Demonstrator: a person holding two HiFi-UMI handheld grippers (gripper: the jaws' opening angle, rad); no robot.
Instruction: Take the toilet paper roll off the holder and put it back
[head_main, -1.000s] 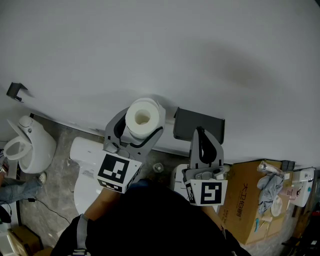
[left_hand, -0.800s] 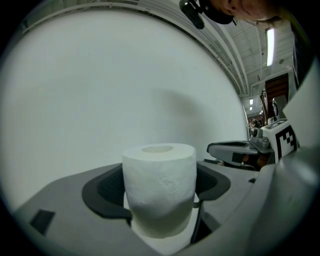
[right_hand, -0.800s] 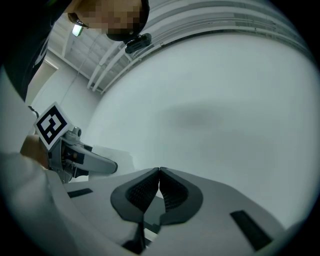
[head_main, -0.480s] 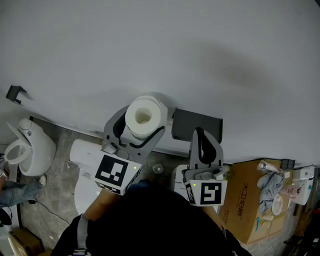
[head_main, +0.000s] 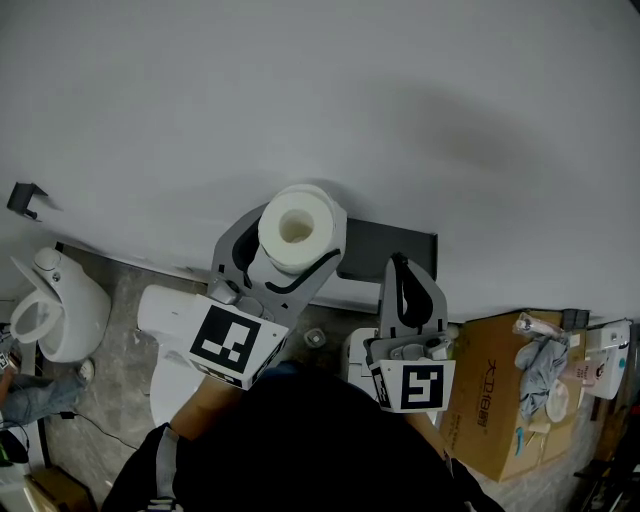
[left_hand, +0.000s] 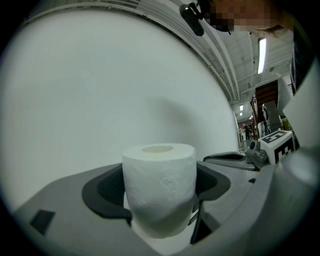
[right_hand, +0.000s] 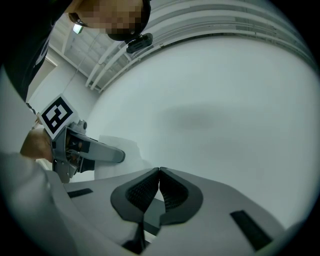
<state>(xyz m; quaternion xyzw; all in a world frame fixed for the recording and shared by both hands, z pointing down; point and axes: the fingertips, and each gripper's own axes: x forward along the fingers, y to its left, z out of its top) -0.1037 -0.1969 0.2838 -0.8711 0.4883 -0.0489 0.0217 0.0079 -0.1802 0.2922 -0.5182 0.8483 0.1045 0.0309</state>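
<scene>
In the head view, a white toilet paper roll (head_main: 296, 226) stands upright with its core hole facing up, and my left gripper (head_main: 292, 248) is shut on its sides. In the left gripper view the roll (left_hand: 159, 185) fills the gap between the dark pads. A dark grey holder (head_main: 395, 251) juts from the white wall just right of the roll, and the roll overlaps its left end. Whether they touch I cannot tell. Below the holder, my right gripper (head_main: 402, 282) is shut with nothing in it, its pads (right_hand: 167, 189) pressed together.
A white toilet (head_main: 55, 305) stands on the floor at the left, with another white fixture (head_main: 165, 325) under my left arm. At the right is a cardboard box (head_main: 495, 395) with clutter on top. A small dark bracket (head_main: 22, 197) sticks out of the wall far left.
My left gripper has carried the roll a little up and to the right, so it now overlaps the holder's left end. The right gripper has stayed put.
</scene>
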